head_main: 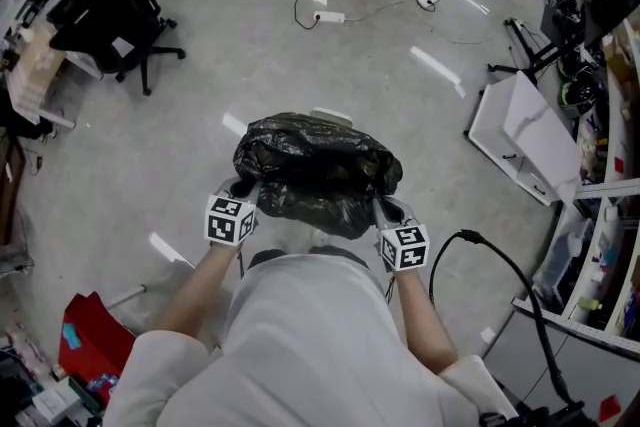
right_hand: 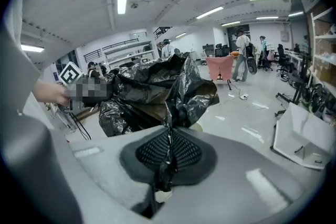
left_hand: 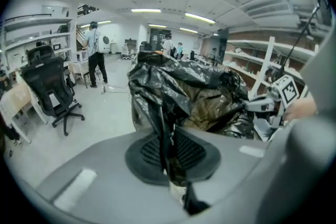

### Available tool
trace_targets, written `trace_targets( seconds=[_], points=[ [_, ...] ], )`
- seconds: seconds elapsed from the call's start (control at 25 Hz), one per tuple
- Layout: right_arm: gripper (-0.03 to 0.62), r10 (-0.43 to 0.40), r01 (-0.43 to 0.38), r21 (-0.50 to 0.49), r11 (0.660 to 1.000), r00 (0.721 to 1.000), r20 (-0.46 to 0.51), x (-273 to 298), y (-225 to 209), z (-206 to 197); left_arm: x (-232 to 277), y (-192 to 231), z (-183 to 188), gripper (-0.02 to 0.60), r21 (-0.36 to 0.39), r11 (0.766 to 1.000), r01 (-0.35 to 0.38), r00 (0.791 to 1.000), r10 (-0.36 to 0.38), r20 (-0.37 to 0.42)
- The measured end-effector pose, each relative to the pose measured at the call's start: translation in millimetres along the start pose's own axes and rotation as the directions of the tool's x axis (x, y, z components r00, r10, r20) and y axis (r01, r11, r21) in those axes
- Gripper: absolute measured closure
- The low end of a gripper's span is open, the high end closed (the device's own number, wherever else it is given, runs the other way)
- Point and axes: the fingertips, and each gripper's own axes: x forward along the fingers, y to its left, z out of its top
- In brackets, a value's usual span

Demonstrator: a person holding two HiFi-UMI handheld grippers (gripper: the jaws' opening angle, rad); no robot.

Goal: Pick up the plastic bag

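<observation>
Between the two claws, in front of the person's torso, hangs the black plastic bag [head_main: 315, 170], crumpled and bulging, its film glossy. Left gripper view: the bag [left_hand: 194, 92] gapes at the top, with a brownish inner surface showing. A twisted strip of its edge runs down into the left claw [left_hand: 170, 155], whose jaws are closed tight on the film. Right gripper view: the same on the other side. A pinched fold of the bag [right_hand: 157, 92] drops into the right claw [right_hand: 167, 160], jaws pressed together on it. Head view: the left claw [head_main: 243, 190] grips the bag's near left edge and the right claw [head_main: 385, 210] its near right edge, both at about the same height. A pale rim [head_main: 332, 116] shows just past the bag's far side; I cannot tell what it belongs to, nor whether the bag rests on it. Around this is grey floor [head_main: 200, 115]. A black office chair [head_main: 120, 20] stands toward the far left, a white power strip [head_main: 330, 16] with its cord lies straight beyond the bag, and a white panel [head_main: 525, 130] lies toward the right. A black cable [head_main: 500, 265] loops at the near right, and a red item [head_main: 90, 335] sits at the near left.
</observation>
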Motion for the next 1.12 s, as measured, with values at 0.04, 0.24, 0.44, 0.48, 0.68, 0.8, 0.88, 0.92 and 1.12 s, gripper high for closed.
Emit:
trace_targets(
  seconds=[0.04,0.24,0.44,0.48,0.68,0.8,0.88,0.92,1.12],
  points=[
    [0.589,-0.008,0.008,0.000,1.000,1.000,0.013,-3.7,5.8,2.8,-6.5,1.6,0.1,0.575,0.003,1.000,0.001,1.000,-0.001,0.011],
    [0.589,-0.048,0.049,-0.027,0.998,0.998,0.051,-19.5,40.3,8.3,-38.6,11.2,-4.4,0.575,0.017,1.000,0.010,0.999,-0.011,0.049],
    [0.589,-0.087,0.089,-0.028,0.996,0.994,0.065,-34.4,83.2,1.7,-74.0,18.3,-13.8,0.575,0.030,0.999,0.039,0.996,-0.041,0.075],
    [0.588,-0.094,0.096,-0.030,0.995,0.993,0.068,-36.9,92.9,0.0,-81.2,20.0,-17.2,0.575,0.034,0.998,0.045,0.996,-0.048,0.080],
    [0.589,-0.130,0.134,-0.051,0.990,0.988,0.088,-45.2,139.5,-8.1,-114.7,31.7,-38.8,0.575,0.057,0.996,0.066,0.993,-0.072,0.099],
    [0.589,-0.156,0.162,-0.066,0.985,0.983,0.095,-50.3,160.1,-15.5,-128.1,37.6,-53.2,0.575,0.072,0.995,0.068,0.992,-0.075,0.100],
    [0.588,-0.174,0.182,-0.083,0.980,0.980,0.098,-55.0,170.4,-21.5,-133.7,38.5,-61.9,0.575,0.079,0.994,0.072,0.992,-0.079,0.096],
    [0.589,-0.182,0.191,-0.090,0.978,0.978,0.099,-57.8,174.6,-24.3,-135.9,37.8,-65.6,0.575,0.083,0.994,0.074,0.992,-0.081,0.093],
    [0.588,-0.203,0.213,-0.096,0.972,0.973,0.107,-75.8,191.8,-36.3,-145.1,28.6,-79.5,0.575,0.099,0.991,0.094,0.992,-0.101,0.072]
  ],
)
